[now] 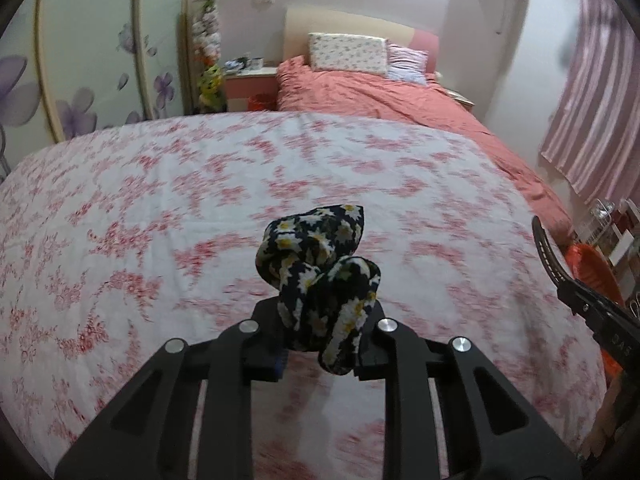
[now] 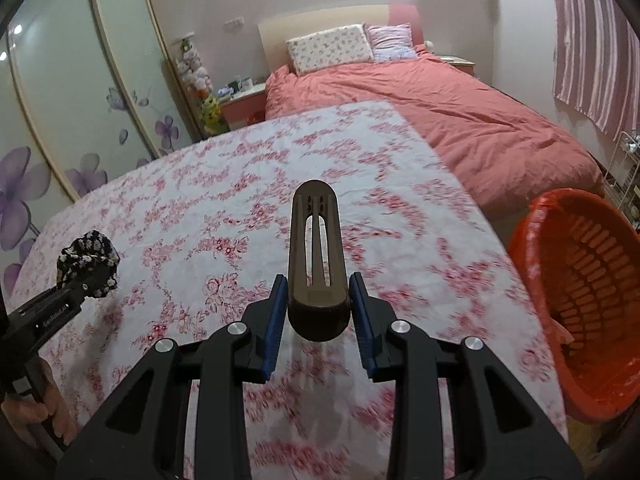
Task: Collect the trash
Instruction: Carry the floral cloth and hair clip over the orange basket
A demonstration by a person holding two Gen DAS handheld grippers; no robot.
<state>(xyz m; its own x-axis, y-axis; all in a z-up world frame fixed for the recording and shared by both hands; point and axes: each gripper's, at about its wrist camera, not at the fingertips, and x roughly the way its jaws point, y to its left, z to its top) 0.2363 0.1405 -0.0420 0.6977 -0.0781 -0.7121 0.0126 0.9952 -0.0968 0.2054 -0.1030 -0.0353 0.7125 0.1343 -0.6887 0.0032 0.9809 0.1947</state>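
The left gripper [image 1: 320,344] has its jaws pinching a dark floral cloth [image 1: 316,264], a bunched piece of black fabric printed with white and yellow daisies. The cloth bulges up and forward from between the jaws and hangs above the tabletop [image 1: 140,220], which is covered in a white sheet with a red flower print. In the right wrist view the same cloth [image 2: 86,256] shows at the far left, held clear of the sheet.

The right gripper [image 2: 320,316] has its jaws pressed against the rounded base of a brown slotted object [image 2: 316,248], a long flat piece with a curved tip and narrow cut-outs down its middle. The blue pads [image 2: 276,320] touch its base on both sides, and it points away from the gripper over the tabletop [image 2: 200,208]. In the left wrist view its curved end [image 1: 548,252] appears at the right edge.

An orange basket [image 2: 580,280], lined with an orange bag, stands just beside the right edge of the tabletop, tilted in the view with its open mouth showing. Farther off lies a bed [image 2: 460,128] with a salmon cover and two pillows [image 2: 332,48] against the headboard. A wardrobe [image 2: 60,100] with purple flower panels fills the left, and a striped curtain [image 2: 592,48] hangs at the right.
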